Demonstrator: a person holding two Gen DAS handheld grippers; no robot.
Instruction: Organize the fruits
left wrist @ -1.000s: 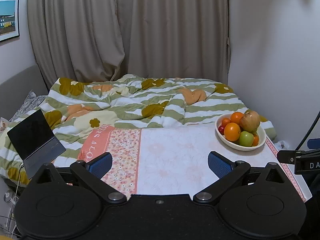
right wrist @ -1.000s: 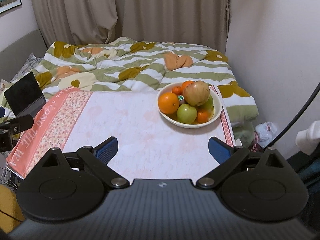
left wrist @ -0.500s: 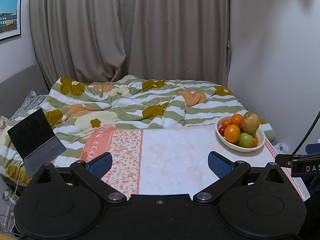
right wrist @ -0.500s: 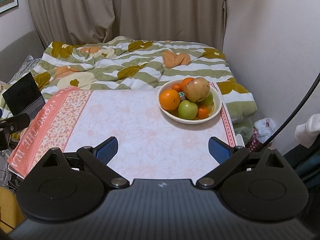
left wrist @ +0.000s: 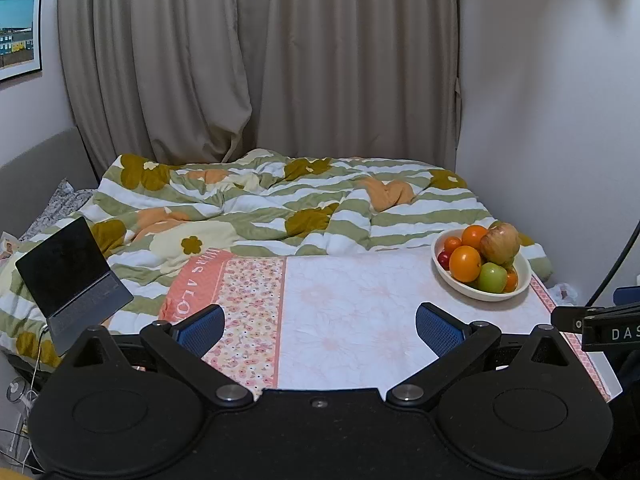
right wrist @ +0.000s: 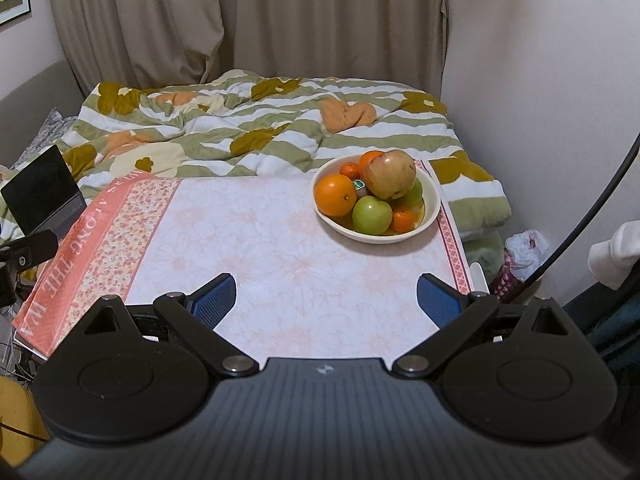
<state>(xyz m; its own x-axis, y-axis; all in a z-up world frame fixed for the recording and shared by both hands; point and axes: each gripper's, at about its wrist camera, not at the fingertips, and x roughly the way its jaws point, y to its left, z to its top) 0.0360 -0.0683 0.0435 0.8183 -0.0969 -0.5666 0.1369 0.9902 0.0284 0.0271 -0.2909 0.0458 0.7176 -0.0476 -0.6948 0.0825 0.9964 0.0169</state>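
A white bowl (right wrist: 431, 216) piled with fruit stands at the far right of the table: a large reddish-green apple (right wrist: 390, 174) on top, a big orange (right wrist: 335, 195), a green apple (right wrist: 372, 215) and small mandarins. The bowl also shows in the left wrist view (left wrist: 516, 294). My right gripper (right wrist: 326, 300) is open and empty, above the table's near edge, well short of the bowl. My left gripper (left wrist: 319, 325) is open and empty, above the near left part of the table, the bowl far to its right.
The table carries a pale floral cloth (right wrist: 256, 240) with a pink patterned band on the left. Behind it is a bed with a striped flower duvet (right wrist: 260, 120). An open laptop (left wrist: 70, 276) lies at left. A wall is close on the right.
Both grippers have drawn back and tilted slightly, so the bowl sits a little farther off in each view. Nothing on the table moved; both stay open.
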